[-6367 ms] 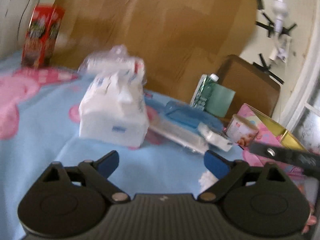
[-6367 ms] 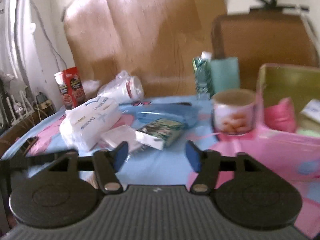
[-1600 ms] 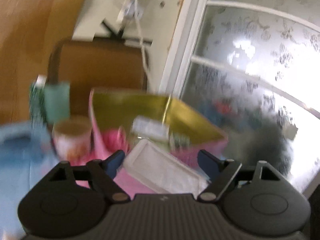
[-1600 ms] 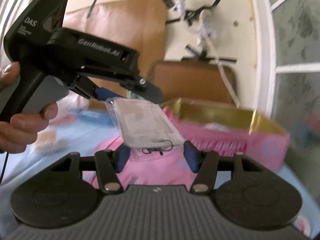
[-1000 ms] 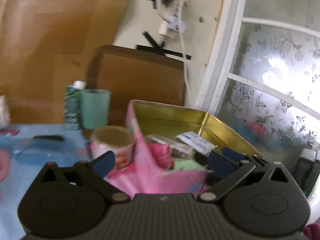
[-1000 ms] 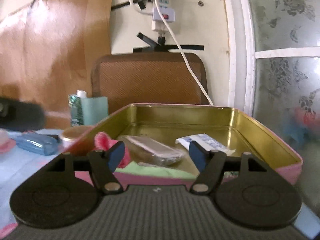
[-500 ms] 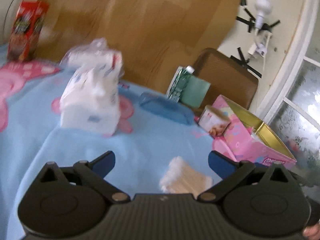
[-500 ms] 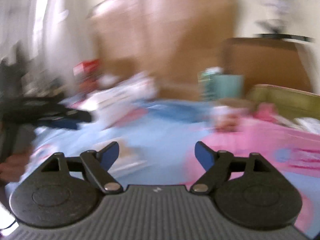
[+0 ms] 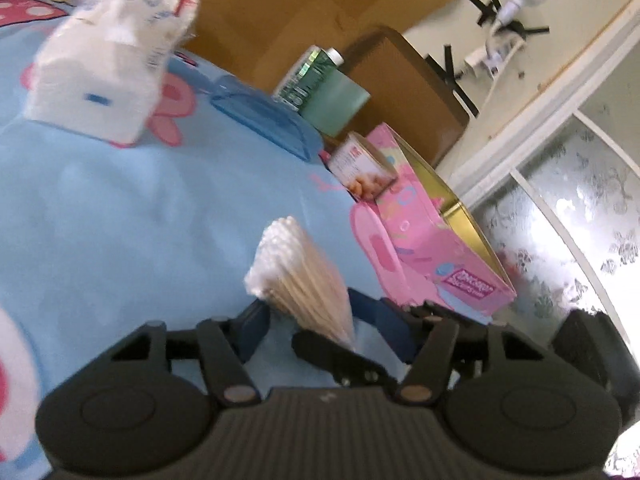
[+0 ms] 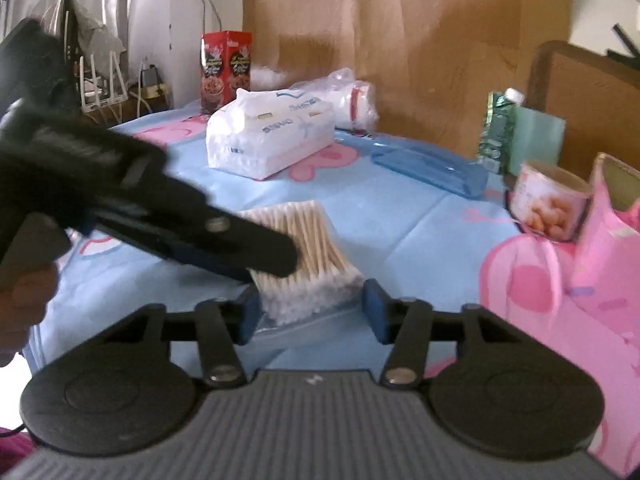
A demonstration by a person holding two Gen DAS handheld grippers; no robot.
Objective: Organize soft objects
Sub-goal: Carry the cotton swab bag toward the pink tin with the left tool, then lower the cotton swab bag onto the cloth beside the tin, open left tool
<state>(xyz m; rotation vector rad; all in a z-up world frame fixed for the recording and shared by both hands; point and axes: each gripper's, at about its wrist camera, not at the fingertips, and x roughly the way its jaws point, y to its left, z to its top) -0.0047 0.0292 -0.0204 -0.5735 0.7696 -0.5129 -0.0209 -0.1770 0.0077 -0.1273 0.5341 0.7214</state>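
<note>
On the left of the right wrist view, a hand holds the black left tool. It reaches in from the left over the clear bag of wooden cotton swabs. The bag lies on the light blue cartoon cloth that covers the tabletop. The blue pads of the right tool stand on either side of the bag's near end, where the white tips are. Its jaws are closing around the bag, and a small gap shows on the right side.

In the left wrist view, the cotton swabs sit between the blue pads of the left tool. Its jaws are closing too, and I cannot tell if the pads touch the bag yet.

Only the right wrist view shows the red snack box at the back. Both views show the white soft tissue pack, the flat blue plastic case and the small round tin with a food picture. Only the left wrist view shows the gold inside of the pink tin box and the frosted window on the right.
</note>
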